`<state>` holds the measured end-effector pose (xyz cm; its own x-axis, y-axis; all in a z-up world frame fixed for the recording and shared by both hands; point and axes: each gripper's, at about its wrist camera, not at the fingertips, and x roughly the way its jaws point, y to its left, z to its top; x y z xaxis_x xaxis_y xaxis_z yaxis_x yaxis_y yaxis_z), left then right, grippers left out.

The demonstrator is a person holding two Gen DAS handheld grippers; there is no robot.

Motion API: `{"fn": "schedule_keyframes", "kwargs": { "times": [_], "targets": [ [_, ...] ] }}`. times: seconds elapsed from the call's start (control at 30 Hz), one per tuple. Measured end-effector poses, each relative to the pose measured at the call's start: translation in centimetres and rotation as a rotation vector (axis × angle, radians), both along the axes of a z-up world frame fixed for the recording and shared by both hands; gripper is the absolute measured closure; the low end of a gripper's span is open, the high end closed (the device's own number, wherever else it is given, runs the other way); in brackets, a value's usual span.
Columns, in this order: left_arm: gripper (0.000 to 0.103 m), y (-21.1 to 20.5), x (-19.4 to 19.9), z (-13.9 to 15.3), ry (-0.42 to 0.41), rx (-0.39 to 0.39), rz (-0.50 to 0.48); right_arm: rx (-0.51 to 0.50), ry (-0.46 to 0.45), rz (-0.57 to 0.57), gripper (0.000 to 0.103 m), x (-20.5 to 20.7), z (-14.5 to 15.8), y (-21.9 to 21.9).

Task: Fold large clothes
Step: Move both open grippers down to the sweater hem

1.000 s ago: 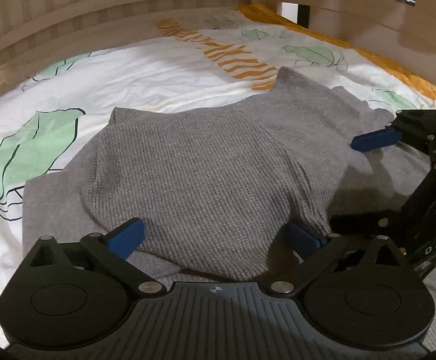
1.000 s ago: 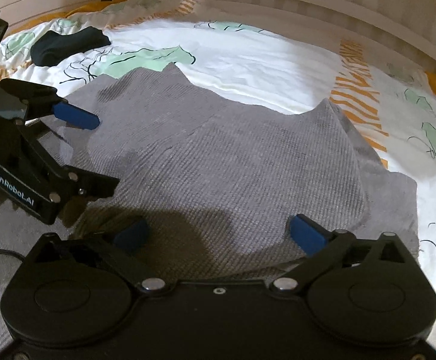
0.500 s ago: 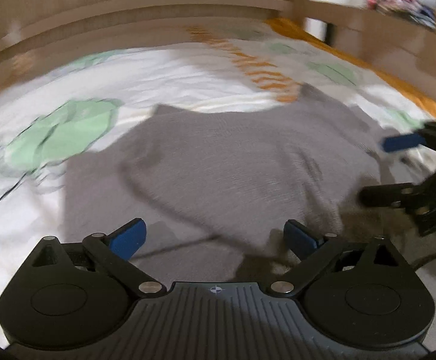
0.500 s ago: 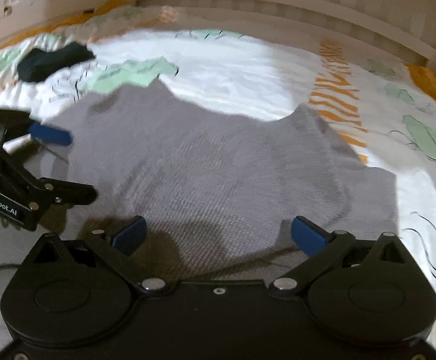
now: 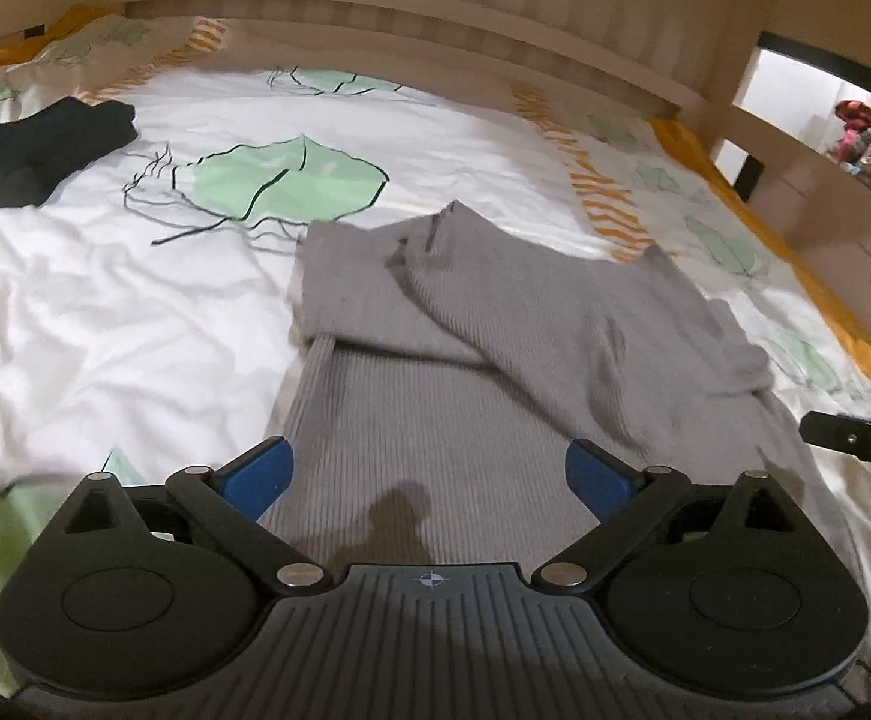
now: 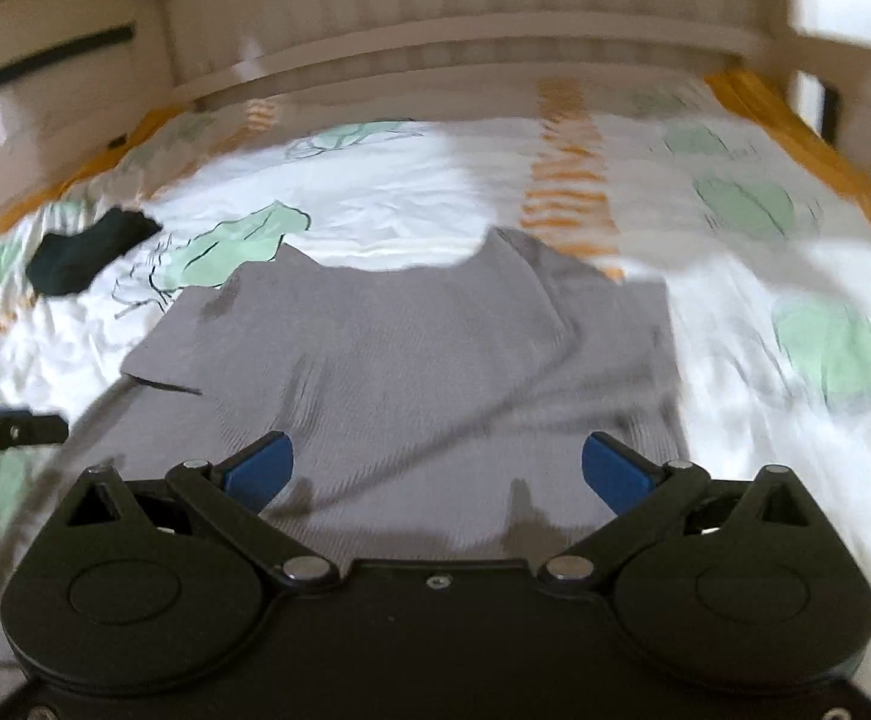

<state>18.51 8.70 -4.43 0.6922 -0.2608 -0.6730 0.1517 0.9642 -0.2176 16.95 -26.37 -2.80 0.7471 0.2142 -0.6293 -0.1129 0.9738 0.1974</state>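
A grey knit sweater (image 5: 495,372) lies on the bed, its upper part folded over the ribbed lower part. My left gripper (image 5: 429,474) hovers open over the sweater's near ribbed part, nothing between its blue fingers. A black piece of the right gripper (image 5: 855,438) pokes in at the right edge of the left wrist view. In the blurred right wrist view the same sweater (image 6: 423,360) spreads ahead, and my right gripper (image 6: 435,468) is open above its near edge, holding nothing. The left gripper's tip (image 6: 9,429) shows at the far left.
The bed sheet (image 5: 105,312) is white with green leaves and orange stripes. A dark folded garment (image 5: 33,150) lies at the far left, seen also as a dark garment (image 6: 87,258). A wooden headboard (image 5: 435,12) bounds the far side; a wooden side rail (image 5: 795,168) runs on the right.
Both grippers have pulled back and swung, so more of the bed shows. The sweater now lies farther ahead of both grippers, and the two grippers stand farther apart. Both stay open.
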Motion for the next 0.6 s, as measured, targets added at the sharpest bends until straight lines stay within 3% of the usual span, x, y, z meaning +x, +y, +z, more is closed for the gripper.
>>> {"fn": "schedule_keyframes", "kwargs": {
  "times": [0.2, 0.4, 0.6],
  "targets": [
    [0.005, 0.8, -3.8, 0.4, -0.007, 0.005, -0.004, 0.136, 0.051, -0.128, 0.001, -5.4, -0.8, -2.0],
    [0.005, 1.7, -6.9, 0.3, 0.012, 0.004, 0.004, 0.195, 0.142, -0.218, 0.001, -9.3, -1.2, -3.1],
    [0.005, 2.4, -8.8, -0.6, 0.085, 0.022, 0.004, 0.216, 0.206, -0.227, 0.001, -12.0, -1.1, -3.5]
  ]
}}
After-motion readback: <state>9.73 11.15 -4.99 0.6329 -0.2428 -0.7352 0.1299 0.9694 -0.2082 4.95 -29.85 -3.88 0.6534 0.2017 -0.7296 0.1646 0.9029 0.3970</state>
